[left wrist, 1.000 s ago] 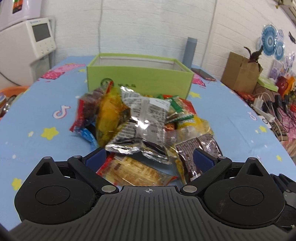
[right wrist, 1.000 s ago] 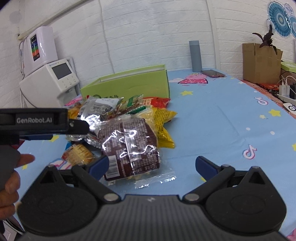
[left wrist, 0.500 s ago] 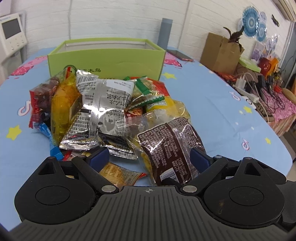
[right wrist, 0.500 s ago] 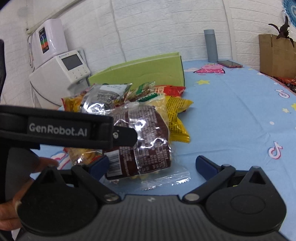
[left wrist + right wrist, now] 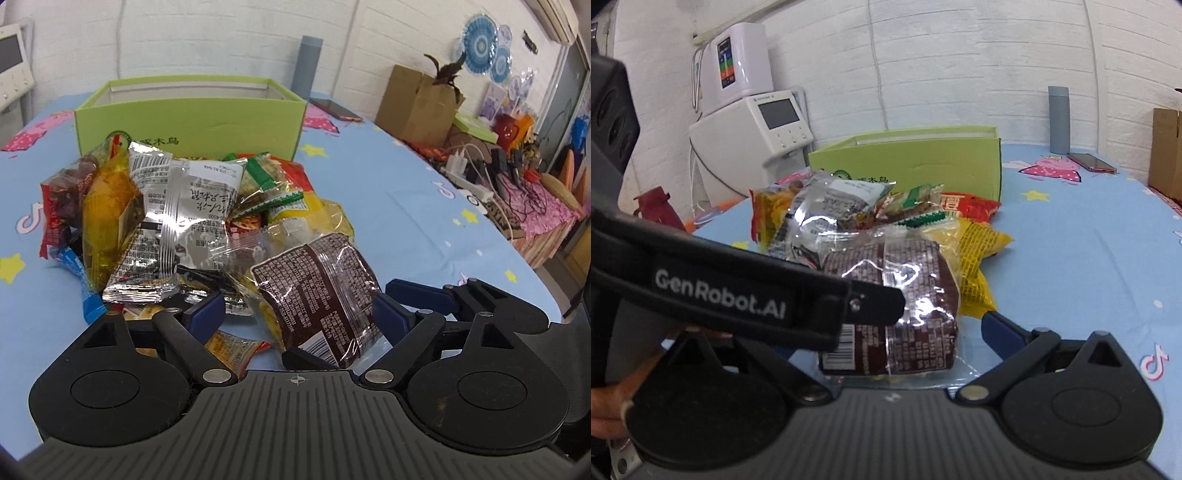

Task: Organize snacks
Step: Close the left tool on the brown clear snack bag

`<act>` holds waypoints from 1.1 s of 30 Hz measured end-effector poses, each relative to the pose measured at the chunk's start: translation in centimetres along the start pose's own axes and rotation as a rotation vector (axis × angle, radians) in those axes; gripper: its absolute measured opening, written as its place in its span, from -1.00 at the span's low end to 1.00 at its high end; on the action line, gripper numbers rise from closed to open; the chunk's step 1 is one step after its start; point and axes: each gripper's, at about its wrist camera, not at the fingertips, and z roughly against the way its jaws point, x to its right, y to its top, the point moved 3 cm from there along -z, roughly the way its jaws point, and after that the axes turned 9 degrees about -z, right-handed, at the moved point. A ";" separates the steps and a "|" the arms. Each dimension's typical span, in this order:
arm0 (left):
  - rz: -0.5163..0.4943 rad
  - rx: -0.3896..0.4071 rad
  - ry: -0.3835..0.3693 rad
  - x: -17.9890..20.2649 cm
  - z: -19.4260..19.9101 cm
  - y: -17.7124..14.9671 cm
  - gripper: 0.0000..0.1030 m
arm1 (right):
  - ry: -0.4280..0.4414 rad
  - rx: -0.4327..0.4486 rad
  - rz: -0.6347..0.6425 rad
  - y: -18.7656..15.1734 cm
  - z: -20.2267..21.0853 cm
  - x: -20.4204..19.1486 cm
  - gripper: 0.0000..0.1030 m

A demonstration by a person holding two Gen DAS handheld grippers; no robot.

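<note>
Step in hand: picking the first packet off the pile. I have the left gripper (image 5: 297,314) lowered over the near edge of the heap of mixed foil and plastic snack packets (image 5: 192,218), and its jaws have just been closing. The dark brown clear-ended snack pouch (image 5: 317,291) lies between the blue fingertips (image 5: 205,312). The right pad looks to be against the pouch's edge; the left pad stands clear of it, so I judge this a grasp not yet made.

The right gripper (image 5: 897,328) hovers at the same pouch (image 5: 894,310) from the other side. One blue finger (image 5: 1001,328) stands well clear of the pouch; the other is hidden behind the left unit, so I read it as spread wide and holding nothing.

The open-topped lime-green cardboard box (image 5: 188,114) stands just behind the pile on the blue cartoon-print tablecloth (image 5: 399,206), and I take it as the destination.

Next move, in my judgement: close the left jaws until both pads pinch the pouch, then lift straight up. The wrapper is slick and crinkly, so a grip near the sealed end may slip; neighbouring packets overlap it and could drag along.
</note>
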 end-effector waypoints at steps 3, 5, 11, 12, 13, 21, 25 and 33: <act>0.013 0.002 0.000 0.0 -0.1 0.0 0.46 | 0.015 -0.001 0.013 0.3 -0.3 0.0 0.98; 0.022 -0.005 0.007 0.0 -0.3 0.0 0.45 | 0.018 -0.003 0.020 0.5 -0.4 0.0 0.98; 0.040 -0.013 0.012 0.0 -0.5 -0.3 0.43 | 0.025 -0.011 0.001 0.4 -0.2 0.4 0.98; 0.042 -0.014 0.014 0.0 -0.5 -0.3 0.43 | 0.026 -0.010 -0.001 0.4 -0.2 0.5 0.98; 0.042 -0.014 0.016 0.0 -0.4 -0.4 0.44 | 0.028 -0.008 -0.003 0.3 -0.2 0.5 0.98; 0.010 -0.011 0.001 0.7 -0.3 -0.4 0.47 | 0.016 0.020 -0.006 0.0 0.7 0.2 0.98; 0.015 -0.017 -0.028 0.6 -0.6 -0.4 0.41 | -0.004 0.039 -0.021 0.2 1.1 0.6 0.98; 0.021 -0.017 -0.057 -0.4 -0.5 -0.5 0.39 | -0.002 0.035 -0.059 0.4 0.5 0.7 0.98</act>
